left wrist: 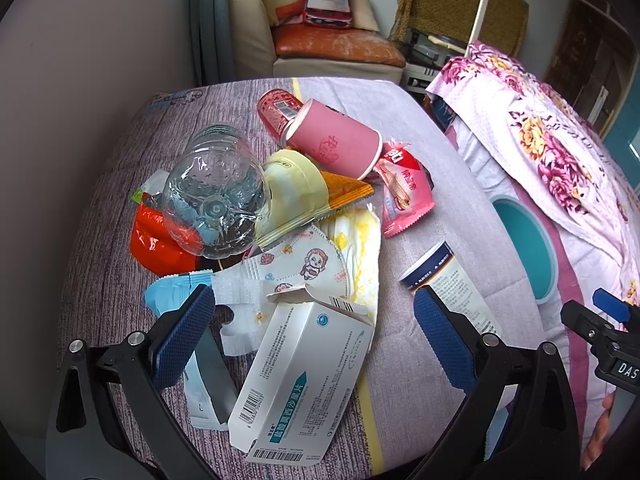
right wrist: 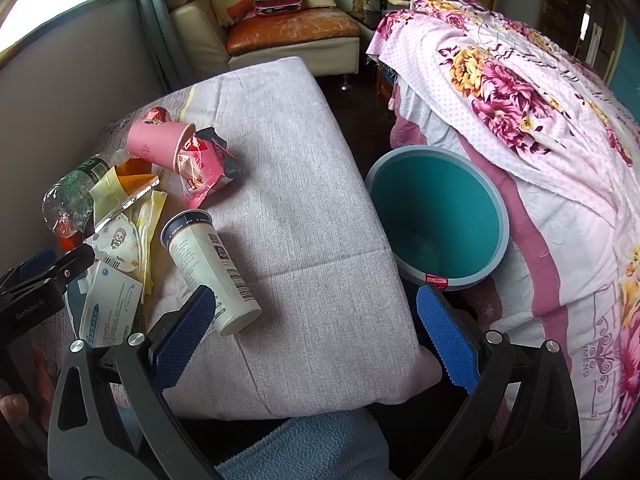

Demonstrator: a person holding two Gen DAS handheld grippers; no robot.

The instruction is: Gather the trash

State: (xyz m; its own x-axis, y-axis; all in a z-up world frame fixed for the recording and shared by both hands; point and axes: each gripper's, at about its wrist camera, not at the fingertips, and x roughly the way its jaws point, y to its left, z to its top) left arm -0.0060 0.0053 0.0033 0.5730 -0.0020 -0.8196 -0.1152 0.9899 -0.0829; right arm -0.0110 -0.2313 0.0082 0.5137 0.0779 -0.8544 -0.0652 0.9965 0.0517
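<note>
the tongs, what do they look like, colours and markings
Both the left tongs and right tongs have black angular arms with silver round bolts, and finger pads of blue, fine-gridded rubber. The left body reads "GenRobot.AI" in white, seen from the right wrist view. No cables or sleeves show.

Trash heaped on the cloth-covered table, bin beside it

A clear crushed bottle (left wrist: 214,196) lies on its side over a red wrapper (left wrist: 154,246); a pink paper cup (left wrist: 338,142) is tipped over against a red can (left wrist: 276,110). A white medicine box (left wrist: 308,380) lies open near a printed face mask (left wrist: 308,266). A white tube container (right wrist: 210,268) lies apart, nearest the teal bin (right wrist: 438,216).
</note>
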